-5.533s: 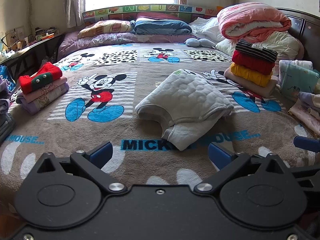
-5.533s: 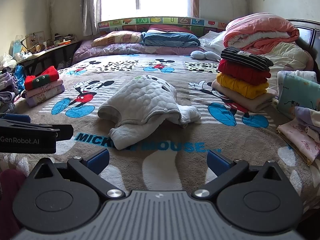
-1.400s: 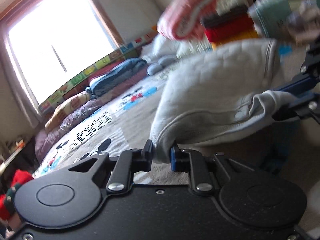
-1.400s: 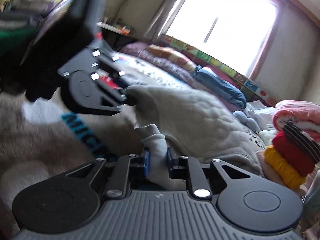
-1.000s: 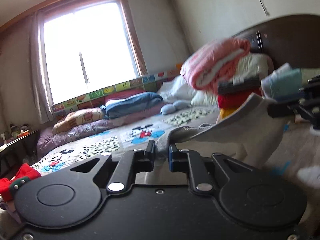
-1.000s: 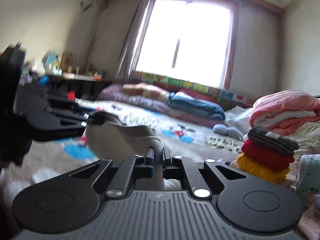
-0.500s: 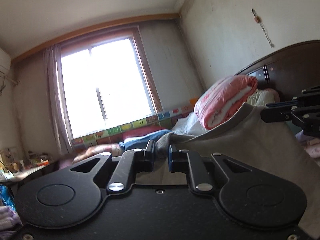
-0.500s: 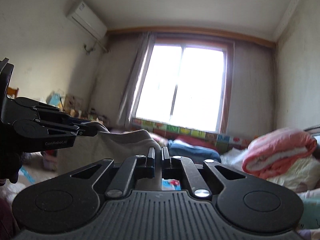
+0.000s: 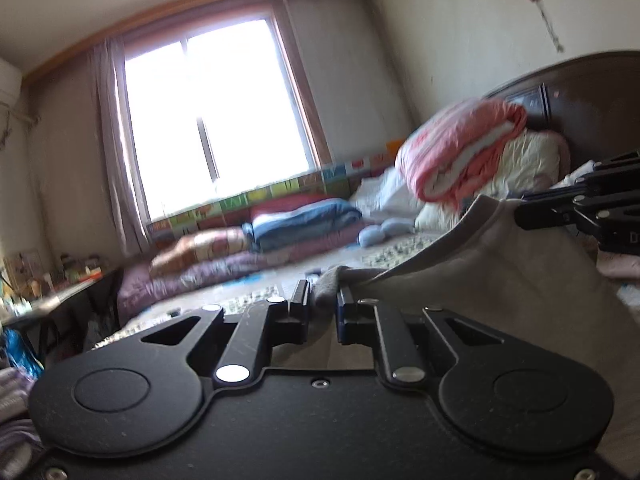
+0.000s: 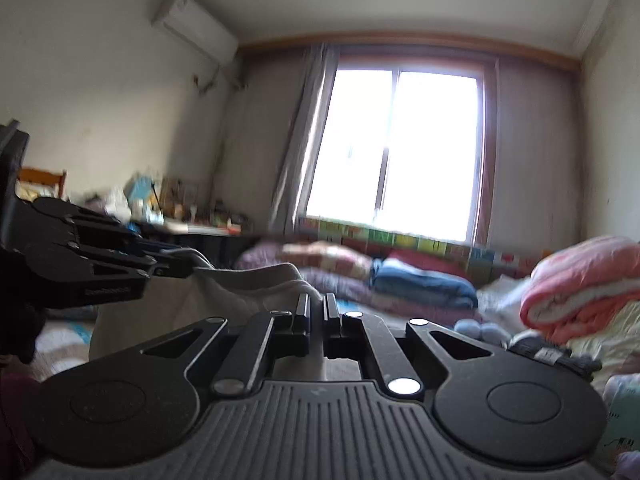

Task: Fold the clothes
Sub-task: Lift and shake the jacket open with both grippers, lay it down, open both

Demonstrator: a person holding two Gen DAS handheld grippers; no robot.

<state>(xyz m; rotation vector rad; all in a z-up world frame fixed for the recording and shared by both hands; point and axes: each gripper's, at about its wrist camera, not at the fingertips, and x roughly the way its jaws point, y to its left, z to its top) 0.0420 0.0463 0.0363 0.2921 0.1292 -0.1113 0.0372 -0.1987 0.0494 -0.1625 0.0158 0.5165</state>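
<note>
A pale grey quilted garment (image 9: pixel 492 280) hangs in the air between my two grippers, lifted off the bed. My left gripper (image 9: pixel 323 300) is shut on one corner of its edge. In the left wrist view my right gripper (image 9: pixel 520 216) pinches the other corner at the far right. In the right wrist view my right gripper (image 10: pixel 317 308) is shut on the garment (image 10: pixel 208 300). There my left gripper (image 10: pixel 182 264) holds the cloth at the left. The cloth's lower part is hidden behind the gripper bodies.
The bed (image 9: pixel 280 284) lies below, with pillows (image 9: pixel 304 220) under the window. A rolled pink quilt (image 9: pixel 464 148) rests on white bedding by the dark headboard (image 9: pixel 588 96). A cluttered desk (image 10: pixel 188 224) stands at the left wall. Folded clothes (image 10: pixel 552 354) lie at the right.
Both grippers have gone on rising with the garment. The left wrist view has tipped back down a little, so the bed shows again. Both grips on the cloth are unchanged.
</note>
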